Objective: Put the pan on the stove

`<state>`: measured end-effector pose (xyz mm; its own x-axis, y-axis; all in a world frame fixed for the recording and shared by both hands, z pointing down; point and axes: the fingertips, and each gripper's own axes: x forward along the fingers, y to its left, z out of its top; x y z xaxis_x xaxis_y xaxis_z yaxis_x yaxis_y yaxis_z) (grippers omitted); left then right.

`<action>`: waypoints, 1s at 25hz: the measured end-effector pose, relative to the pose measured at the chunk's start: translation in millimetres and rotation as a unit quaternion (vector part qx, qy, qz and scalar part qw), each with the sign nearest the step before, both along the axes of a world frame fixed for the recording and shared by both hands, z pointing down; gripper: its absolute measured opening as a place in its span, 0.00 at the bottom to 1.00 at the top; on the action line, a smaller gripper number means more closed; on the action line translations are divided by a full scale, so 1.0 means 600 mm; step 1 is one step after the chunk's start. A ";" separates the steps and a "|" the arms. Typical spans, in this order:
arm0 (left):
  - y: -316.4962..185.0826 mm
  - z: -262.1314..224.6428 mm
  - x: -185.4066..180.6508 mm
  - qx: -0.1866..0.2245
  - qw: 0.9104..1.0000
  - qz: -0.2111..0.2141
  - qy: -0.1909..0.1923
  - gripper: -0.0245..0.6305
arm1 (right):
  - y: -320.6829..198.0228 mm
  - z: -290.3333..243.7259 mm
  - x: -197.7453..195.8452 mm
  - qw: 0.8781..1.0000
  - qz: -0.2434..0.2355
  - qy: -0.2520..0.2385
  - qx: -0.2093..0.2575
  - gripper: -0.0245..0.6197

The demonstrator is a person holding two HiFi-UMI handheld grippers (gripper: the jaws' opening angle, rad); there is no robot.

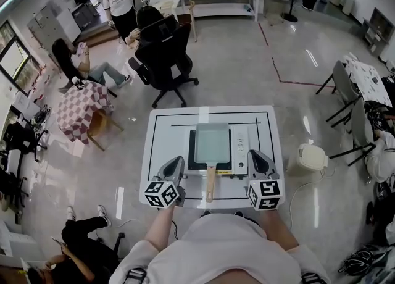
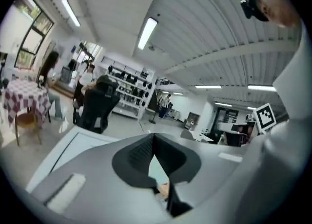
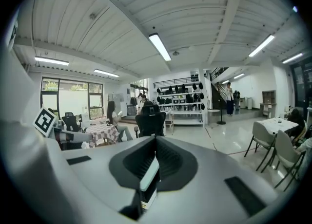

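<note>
The square pan [image 1: 212, 144] sits on the stove [image 1: 241, 153] on the white table [image 1: 162, 147], its wooden handle [image 1: 210, 185] pointing toward the person, while the left gripper [image 1: 178, 161] and right gripper [image 1: 253, 155] flank that handle, each with its 2 jaws pressed together on nothing.

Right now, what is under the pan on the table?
The pan sits on the stove. Only the stove's edges and right panel show; its cooking top is covered.
</note>
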<state>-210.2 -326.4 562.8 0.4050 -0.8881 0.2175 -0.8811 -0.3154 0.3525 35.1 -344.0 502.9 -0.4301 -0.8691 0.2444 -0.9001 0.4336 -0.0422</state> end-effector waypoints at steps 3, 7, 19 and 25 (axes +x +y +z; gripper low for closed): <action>0.007 -0.064 0.005 0.074 0.996 -0.033 -0.049 0.05 | 0.007 -0.011 0.005 1.000 0.006 -0.004 0.007 0.05; 0.020 -0.106 0.020 0.123 0.987 -0.071 -0.074 0.05 | 0.015 -0.027 0.014 1.000 0.012 -0.011 0.018 0.05; 0.038 -0.096 0.049 0.120 0.987 -0.058 -0.094 0.05 | 0.030 -0.033 0.010 1.000 0.006 -0.015 0.024 0.05; 0.041 -0.094 0.053 0.114 0.987 -0.059 -0.100 0.05 | 0.033 -0.035 0.014 1.000 0.006 -0.017 0.025 0.05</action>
